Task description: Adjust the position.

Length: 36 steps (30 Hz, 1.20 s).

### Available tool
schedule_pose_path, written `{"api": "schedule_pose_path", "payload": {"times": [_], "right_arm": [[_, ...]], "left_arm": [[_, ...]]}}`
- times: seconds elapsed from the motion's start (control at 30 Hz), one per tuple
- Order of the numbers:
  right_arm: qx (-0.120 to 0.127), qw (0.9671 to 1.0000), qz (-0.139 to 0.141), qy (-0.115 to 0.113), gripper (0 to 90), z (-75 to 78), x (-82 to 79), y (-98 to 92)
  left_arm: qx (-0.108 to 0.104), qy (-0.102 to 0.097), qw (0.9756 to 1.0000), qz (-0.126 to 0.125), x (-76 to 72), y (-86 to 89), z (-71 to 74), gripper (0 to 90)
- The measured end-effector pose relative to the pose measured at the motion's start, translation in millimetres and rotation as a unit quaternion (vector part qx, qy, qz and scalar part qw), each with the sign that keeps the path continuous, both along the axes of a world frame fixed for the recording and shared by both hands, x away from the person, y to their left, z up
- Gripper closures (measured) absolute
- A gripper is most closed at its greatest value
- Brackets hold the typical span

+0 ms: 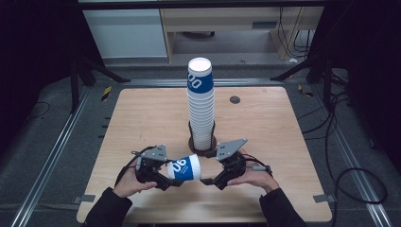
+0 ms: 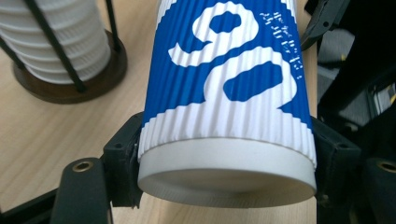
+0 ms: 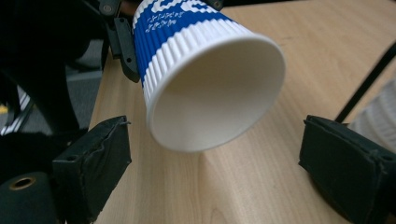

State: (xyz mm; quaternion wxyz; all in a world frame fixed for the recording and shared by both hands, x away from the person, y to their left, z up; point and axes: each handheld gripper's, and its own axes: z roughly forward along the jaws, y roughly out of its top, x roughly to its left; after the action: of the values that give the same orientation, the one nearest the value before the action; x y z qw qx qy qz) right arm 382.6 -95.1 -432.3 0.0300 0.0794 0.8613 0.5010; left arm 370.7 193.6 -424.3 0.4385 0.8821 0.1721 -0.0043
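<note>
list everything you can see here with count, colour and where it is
paper cup: one, blue and white, on its side, clamped near its base by the left gripper
cup stack: one tall stack, white with a blue-printed top cup, table centre
stack holder: one, dark round base with black rods, around the stack's bottom
table: one, light wood
left gripper: one, black, shut on the cup
right gripper: one, black, open, jaws either side of the cup's mouth
hands: two, holding the grippers

Blue-and-white ribbed paper cup (image 1: pixel 185 168), plain white inside; white cup stack (image 1: pixel 201 109) at 12 o'clock, blue-banded on top; black tool pads (image 3: pixel 95 163); pale woodgrain surface (image 1: pixel 142 118).
</note>
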Motion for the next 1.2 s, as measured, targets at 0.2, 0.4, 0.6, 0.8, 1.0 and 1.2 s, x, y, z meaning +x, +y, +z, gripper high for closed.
{"api": "schedule_pose_path", "payload": {"times": [0.2, 0.4, 0.6, 0.8, 1.0, 1.2], "right_arm": [[0.032, 0.9992, -0.024, 0.008, 8.8, 1.0, 3.9, -7.1], [0.063, 0.9976, -0.014, 0.024, 8.8, 0.8, 3.5, -5.4], [0.094, 0.9948, 0.003, 0.039, 8.8, 2.1, 1.9, -2.7], [0.098, 0.9936, 0.018, 0.052, 9.4, -0.8, 0.6, 2.6], [0.101, 0.9924, 0.035, 0.061, 10.2, -3.3, -0.8, 8.1], [0.102, 0.9913, 0.047, 0.07, 12.9, -5.8, -1.6, 10.5]], "left_arm": [[-0.052, -0.005, 0.9986, 0.008, 0.7, 7.5, 4.4, 27.0], [-0.067, -0.005, 0.9977, -0.008, -1.4, 3.5, 3.6, 27.0], [-0.073, -0.005, 0.997, -0.025, -4.1, -1.5, 3.4, 27.1], [-0.074, -0.007, 0.9965, -0.038, -7.5, -7.3, 3.4, 27.1], [-0.069, -0.007, 0.9964, -0.049, -10.1, -12.4, 2.5, 27.1], [-0.062, -0.006, 0.9967, -0.052, -11.2, -14.9, 1.4, 27.2]]}}
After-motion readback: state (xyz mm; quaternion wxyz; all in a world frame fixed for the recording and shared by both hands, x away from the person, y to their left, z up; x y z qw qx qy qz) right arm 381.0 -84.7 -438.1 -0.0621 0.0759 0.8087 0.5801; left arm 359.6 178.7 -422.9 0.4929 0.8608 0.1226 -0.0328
